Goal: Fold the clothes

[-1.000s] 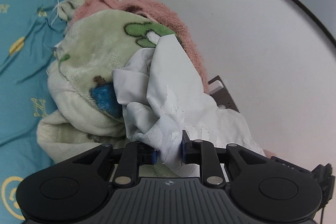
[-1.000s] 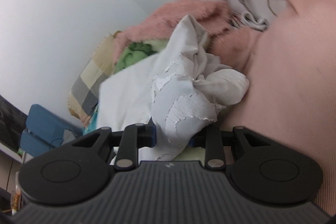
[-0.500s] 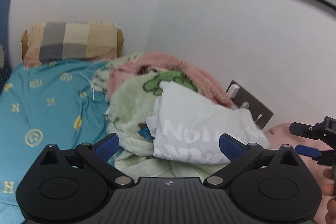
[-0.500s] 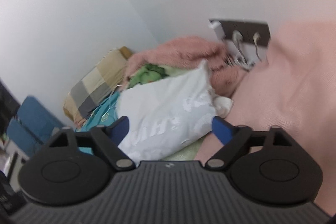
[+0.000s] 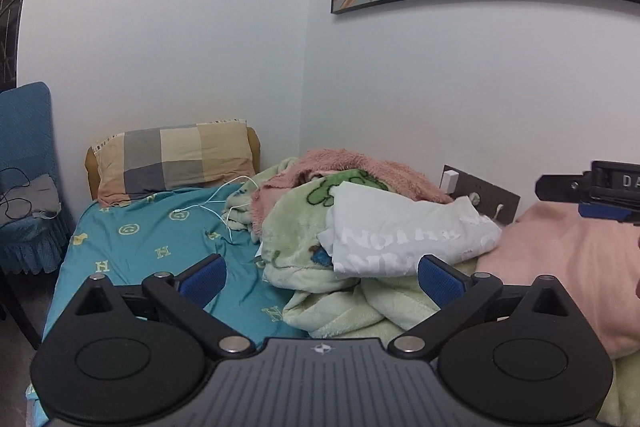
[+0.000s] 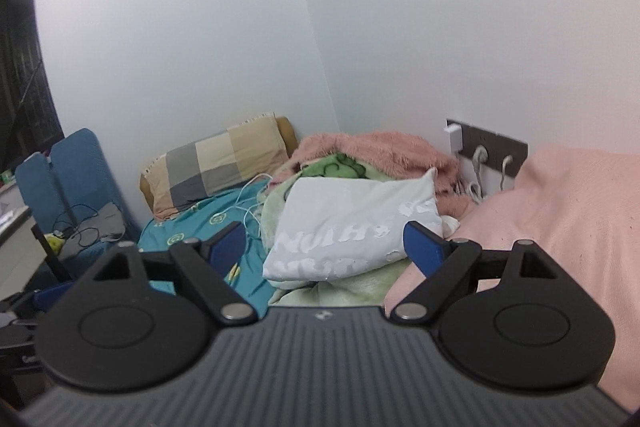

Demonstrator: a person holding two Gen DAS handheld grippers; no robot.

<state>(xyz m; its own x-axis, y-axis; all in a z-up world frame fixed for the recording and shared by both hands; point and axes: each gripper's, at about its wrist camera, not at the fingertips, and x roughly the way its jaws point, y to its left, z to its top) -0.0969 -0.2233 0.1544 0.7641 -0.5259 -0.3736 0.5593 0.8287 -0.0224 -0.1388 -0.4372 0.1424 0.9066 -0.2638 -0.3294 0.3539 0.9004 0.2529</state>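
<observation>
Folded white shirt [image 5: 404, 235] [image 6: 352, 227] with pale lettering lies at the centre of both frames, resting on a green plush blanket [image 5: 296, 231] [image 6: 320, 167] heaped on the bed, with a pink fuzzy blanket [image 5: 360, 167] [image 6: 380, 147] just behind it. Left hand-held gripper [image 5: 322, 277] fills the bottom of its own view with both blue-padded fingers spread wide, nothing between them and touching nothing; the shirt sits beyond the gap, apart from the pads. Right hand-held gripper [image 6: 326, 245] is likewise spread wide and empty in the lower part of its view, and its tip also shows at the right edge of the left view [image 5: 600, 207]. A pink pillow [image 5: 568, 259] [image 6: 560, 219] lies at the right, beside the shirt. A checked pillow [image 5: 172, 159] [image 6: 216, 163] leans against the wall at centre left, above the teal sheet [image 5: 152, 247] [image 6: 192, 227].
</observation>
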